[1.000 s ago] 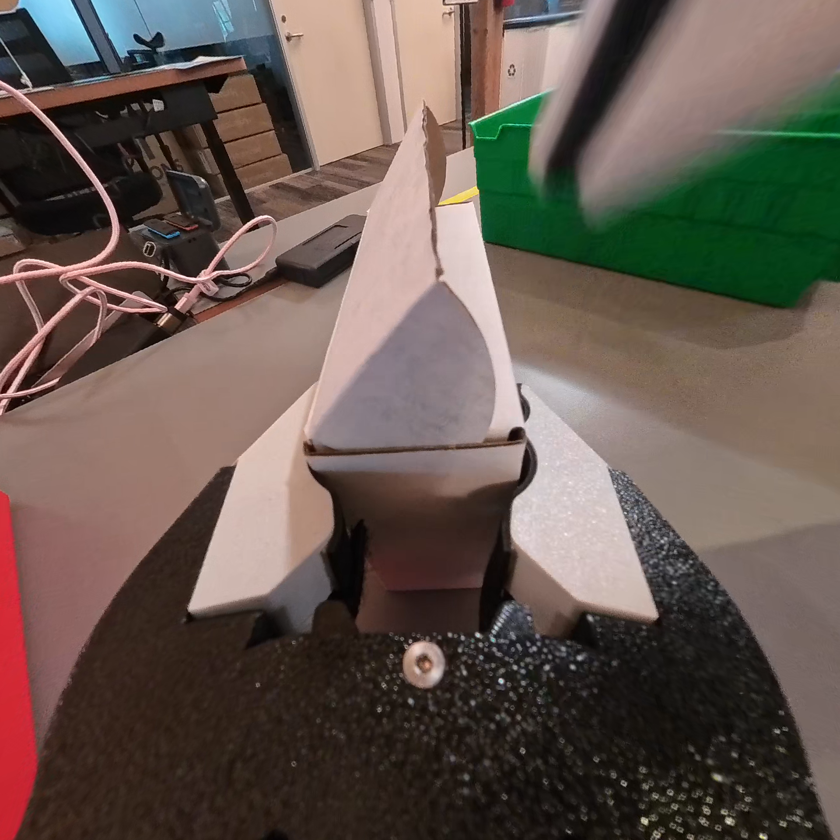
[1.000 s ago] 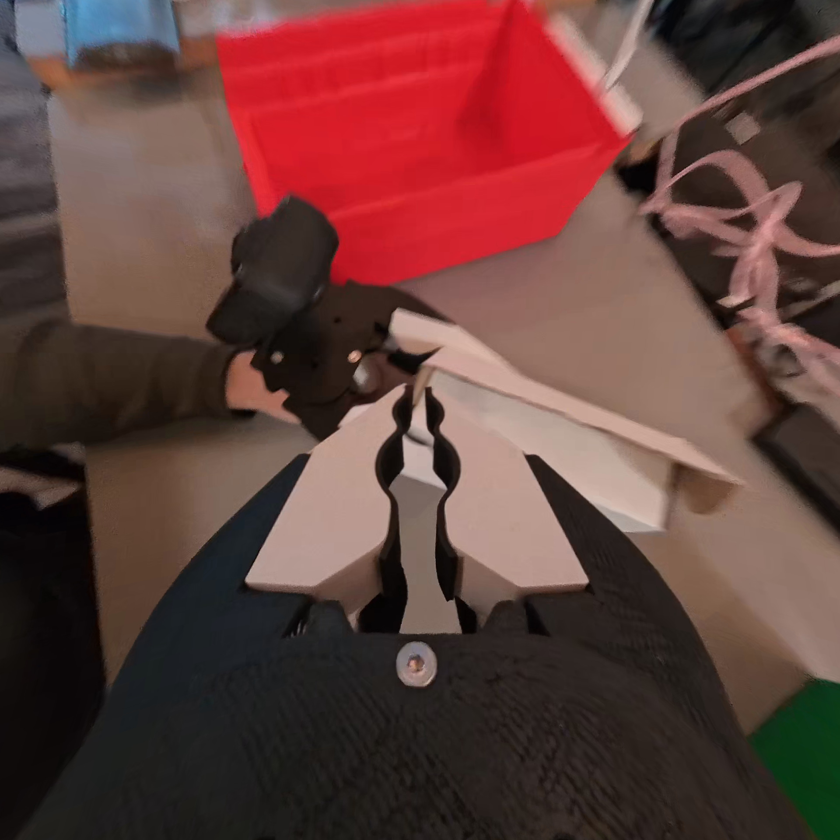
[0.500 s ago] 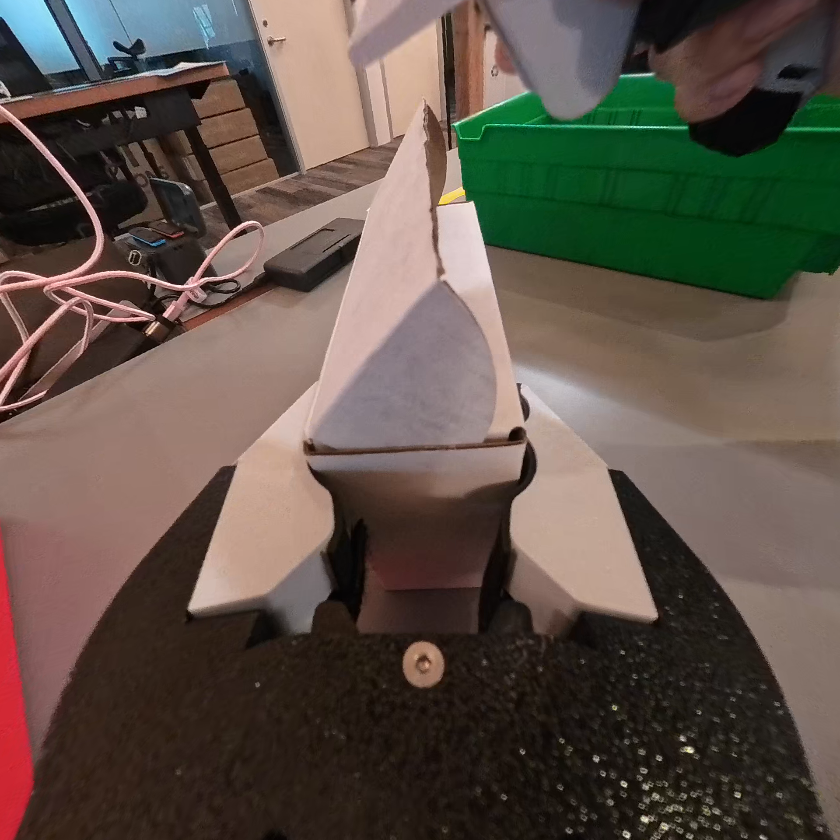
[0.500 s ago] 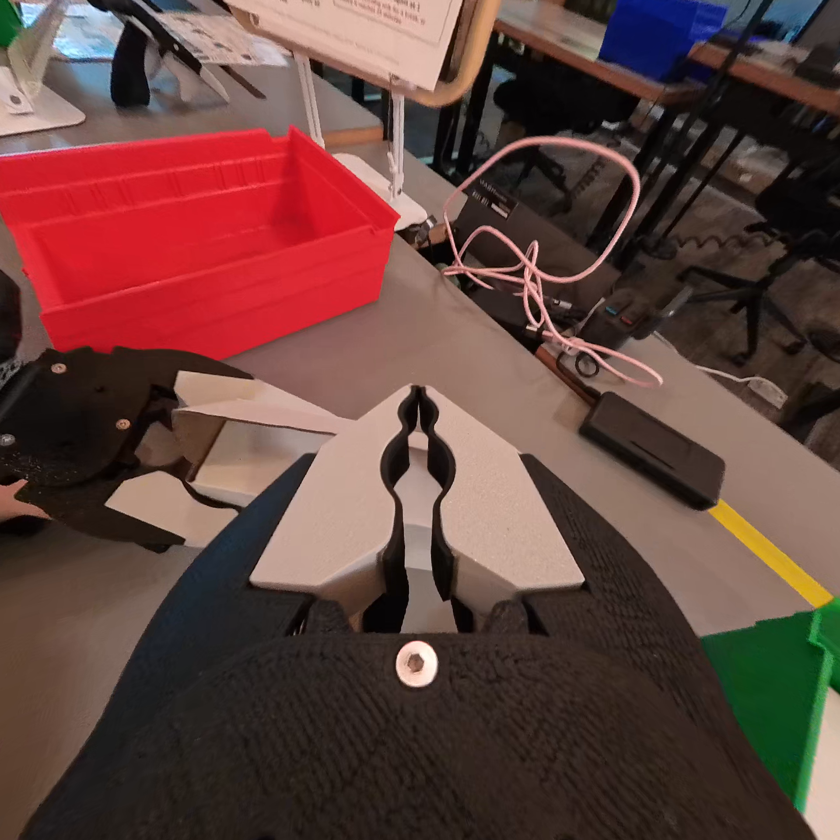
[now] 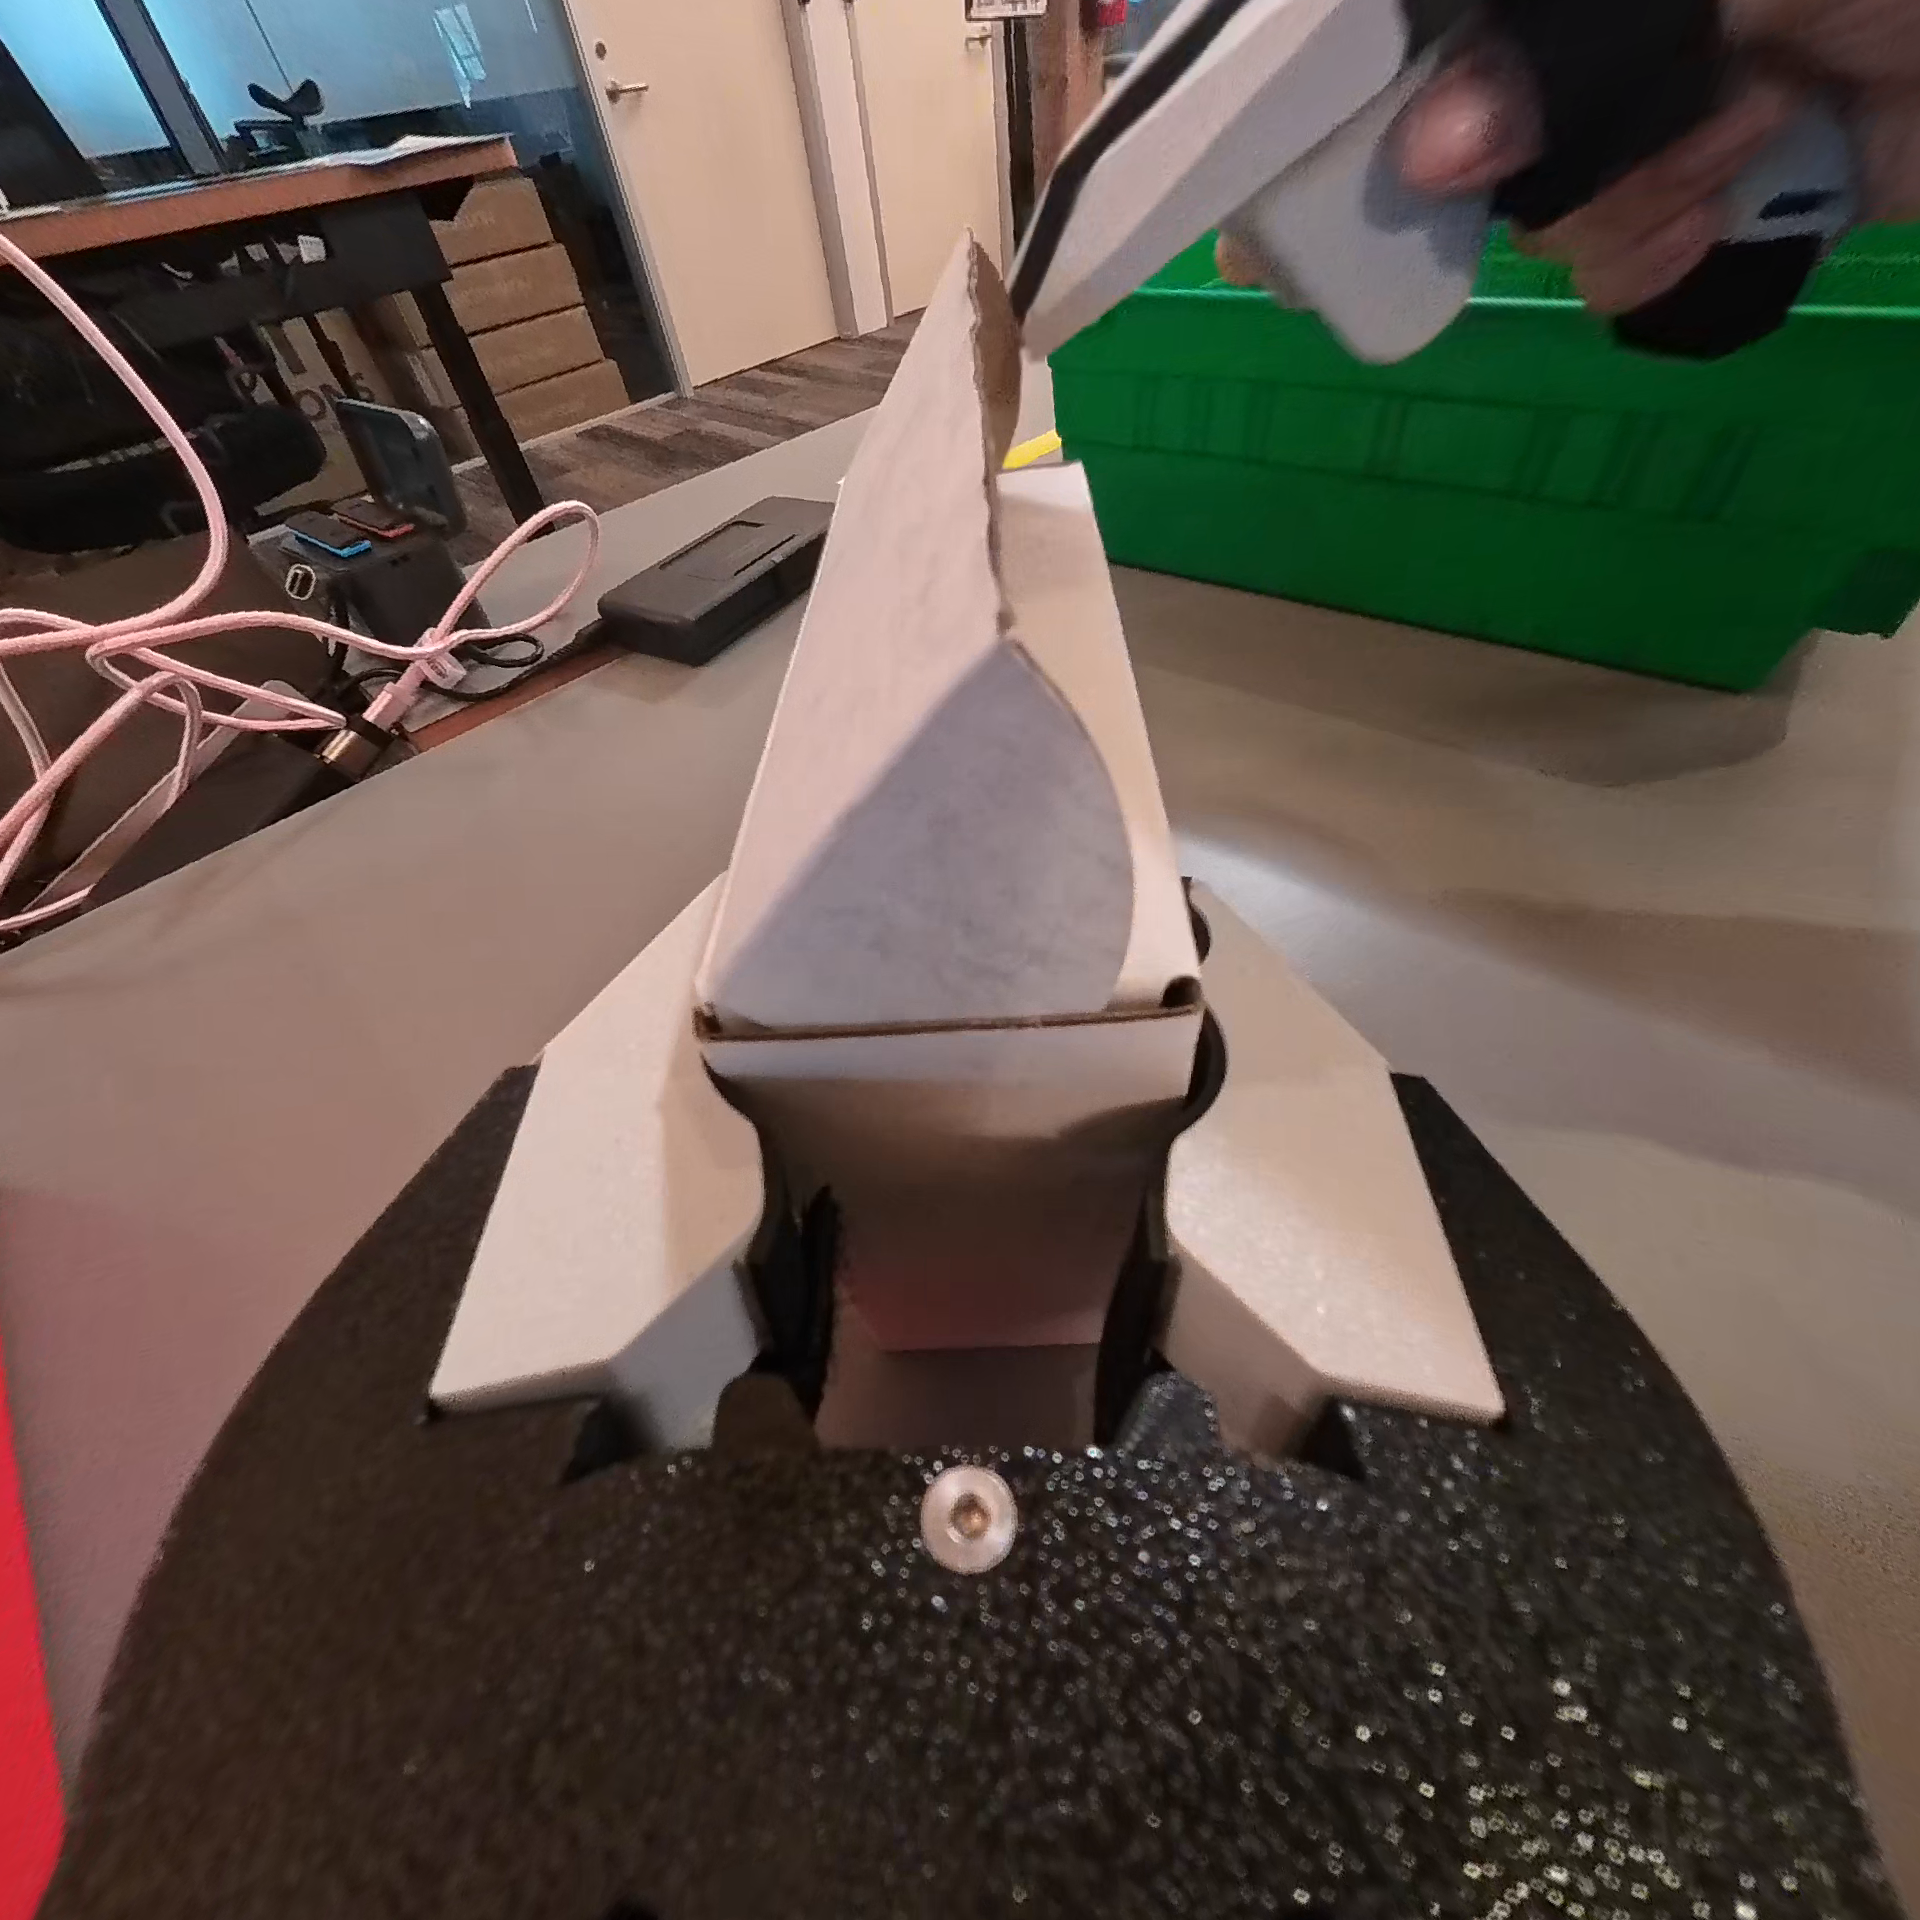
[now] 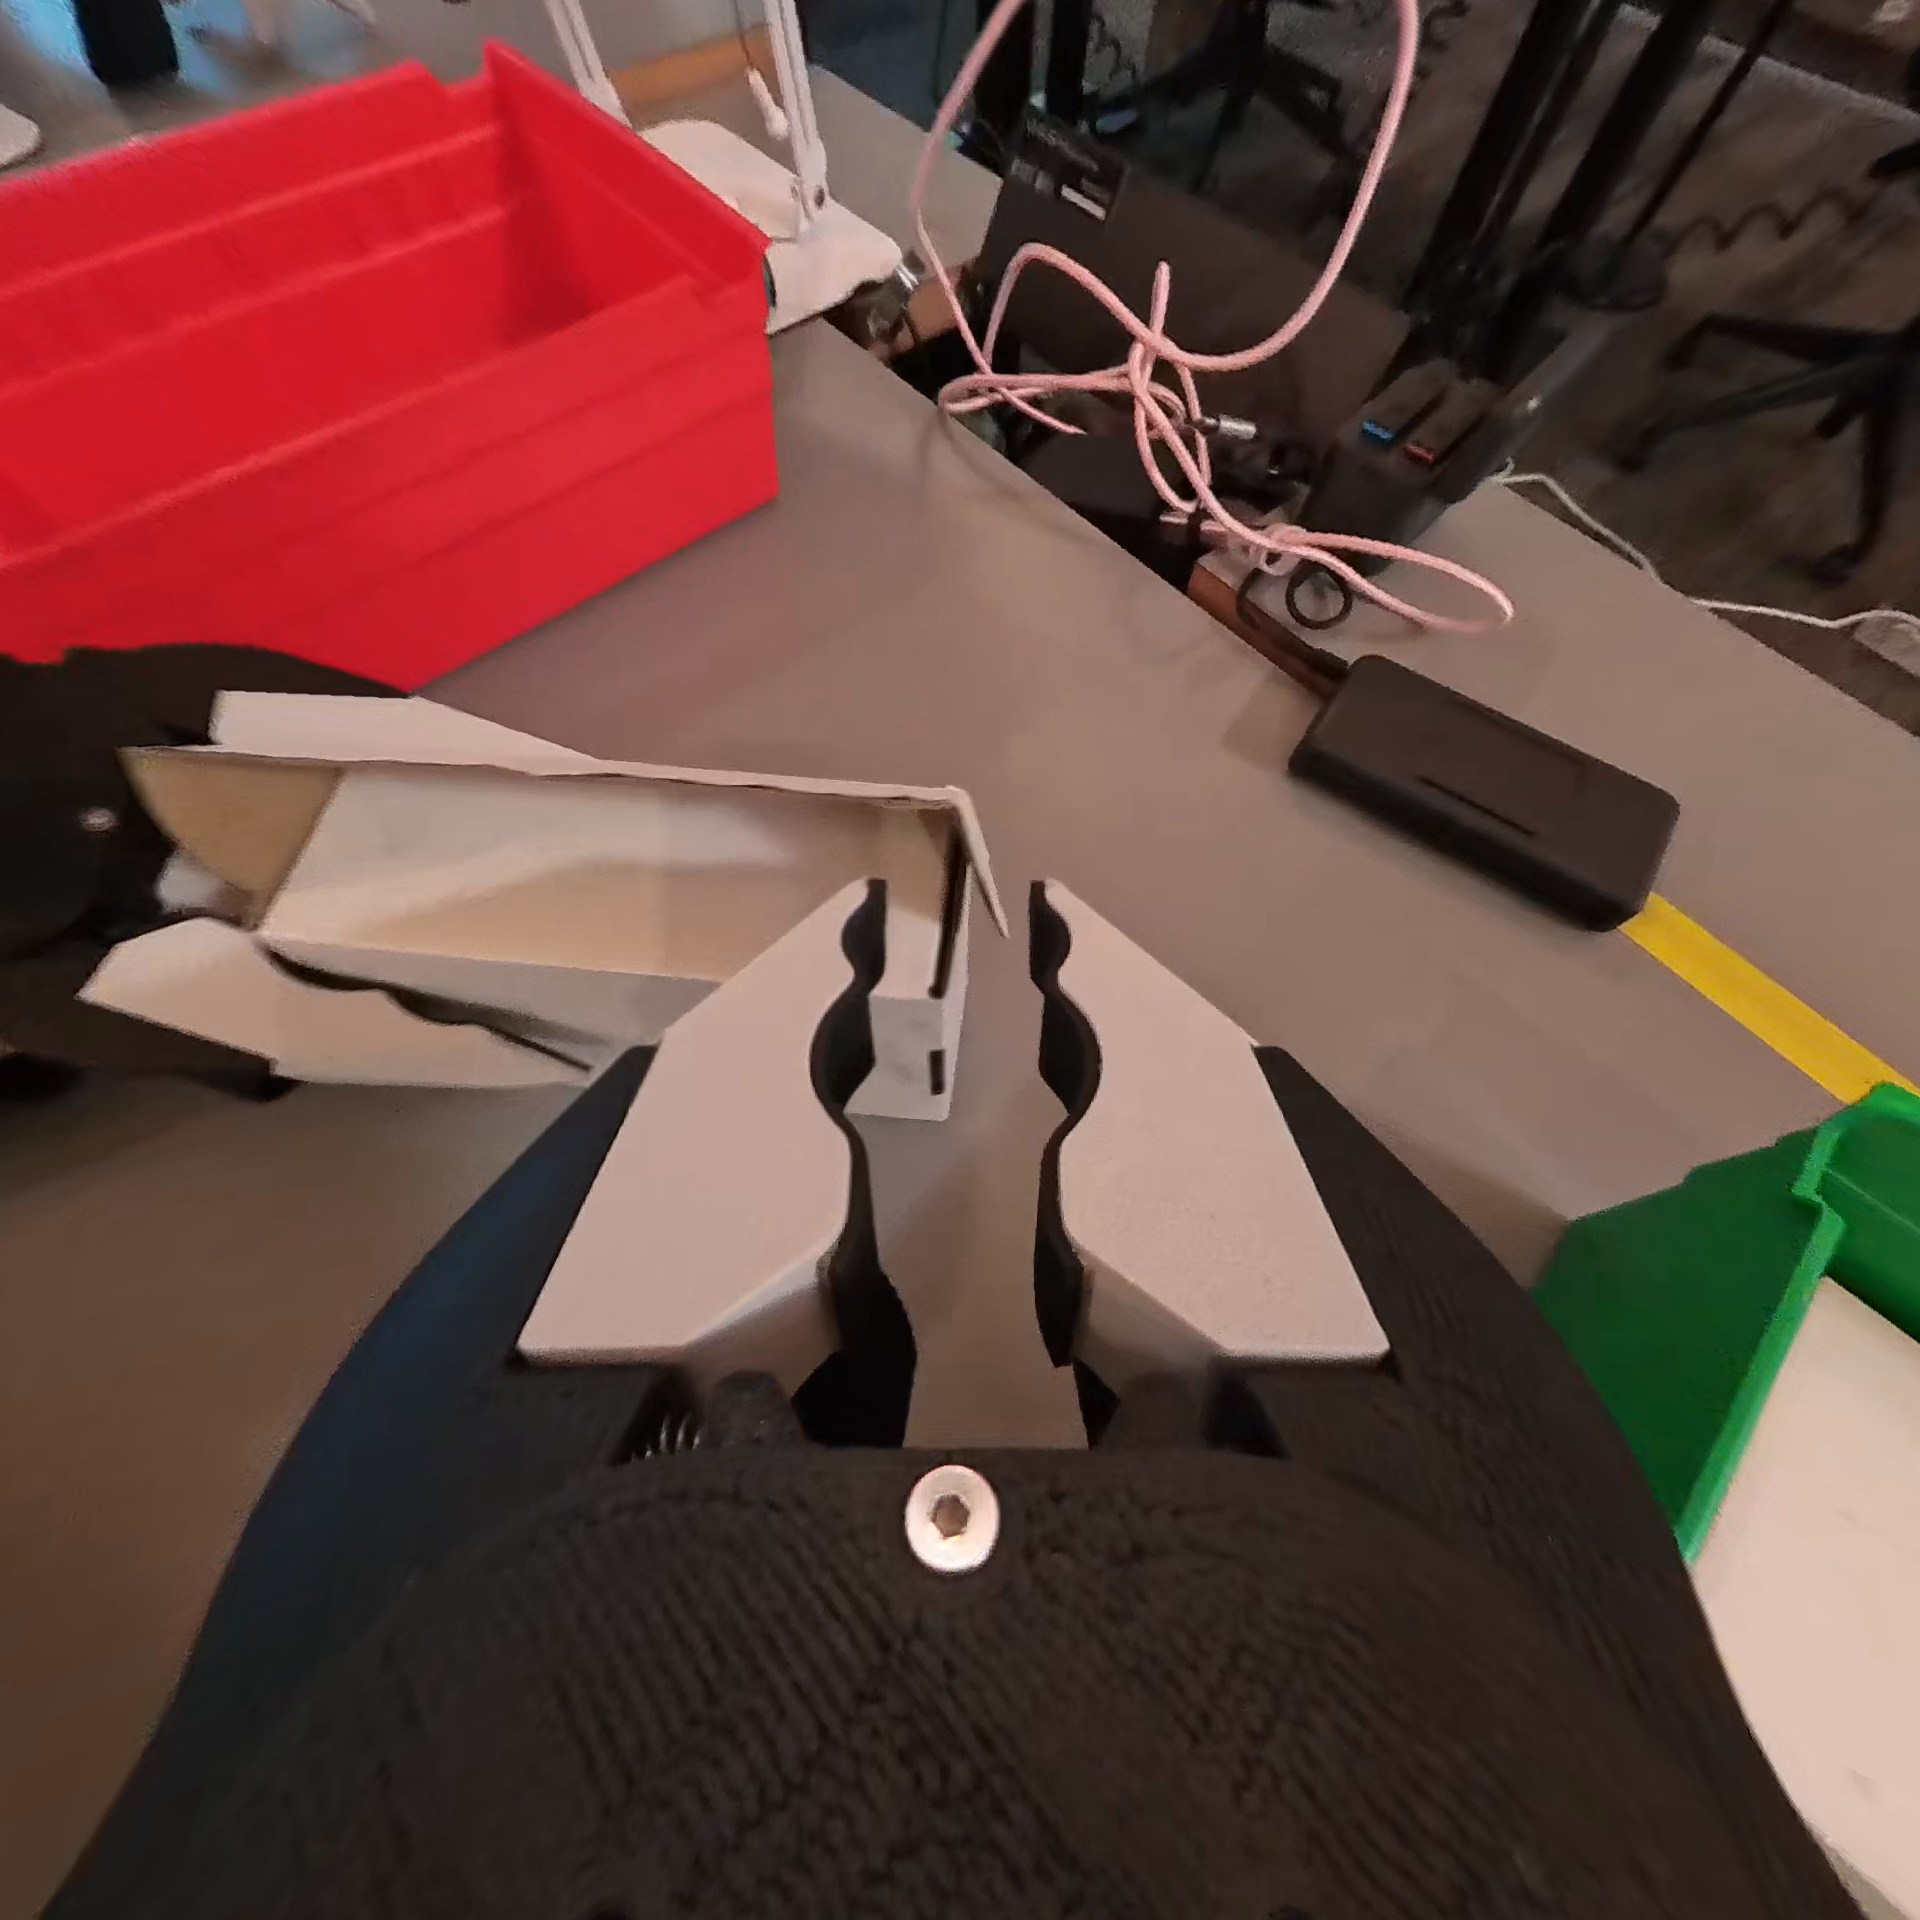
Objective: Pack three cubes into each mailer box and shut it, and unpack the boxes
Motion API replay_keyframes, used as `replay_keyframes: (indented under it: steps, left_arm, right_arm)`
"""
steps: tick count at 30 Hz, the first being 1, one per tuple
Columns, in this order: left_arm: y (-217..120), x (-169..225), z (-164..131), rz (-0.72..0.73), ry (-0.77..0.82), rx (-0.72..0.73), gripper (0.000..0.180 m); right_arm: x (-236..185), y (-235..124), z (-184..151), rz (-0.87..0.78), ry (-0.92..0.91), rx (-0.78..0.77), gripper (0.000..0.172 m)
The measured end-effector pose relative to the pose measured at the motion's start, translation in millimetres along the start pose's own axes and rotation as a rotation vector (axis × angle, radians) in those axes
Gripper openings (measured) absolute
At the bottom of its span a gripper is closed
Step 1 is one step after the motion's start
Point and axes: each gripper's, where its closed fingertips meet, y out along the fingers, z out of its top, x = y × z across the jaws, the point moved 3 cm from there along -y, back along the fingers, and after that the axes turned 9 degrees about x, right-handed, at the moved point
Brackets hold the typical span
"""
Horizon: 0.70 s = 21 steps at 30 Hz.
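The white mailer box [image 6: 582, 894] lies on the grey table [image 6: 1091, 707], its long axis running away from the left gripper [image 5: 951, 997], which clamps its near end between wide-set fingers; its lid [image 5: 914, 582] stands ajar, hiding the inside. Past its far end the right gripper [image 6: 951, 914] hangs blurred, jaws a little apart around the lid's front flap, where half a second ago they were together. Beyond the box sits a green bin [image 5: 1455, 499]; a red bin [image 6: 395, 343] is cut off.
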Motion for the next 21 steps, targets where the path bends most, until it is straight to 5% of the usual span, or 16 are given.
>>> replay_keyframes:
  steps: [6,21]
  left_arm:
    - [-0.2,0.6,0.0,-0.003,-0.002,0.002,0.078]
    - [0.0,1.8,-0.7,0.051,0.025,-0.056,0.076]
  right_arm:
    - [3.5,24.7,-7.5,-0.015,0.03,0.019,0.002]
    - [-1.2,19.3,7.7,-0.089,0.12,0.017,0.001]
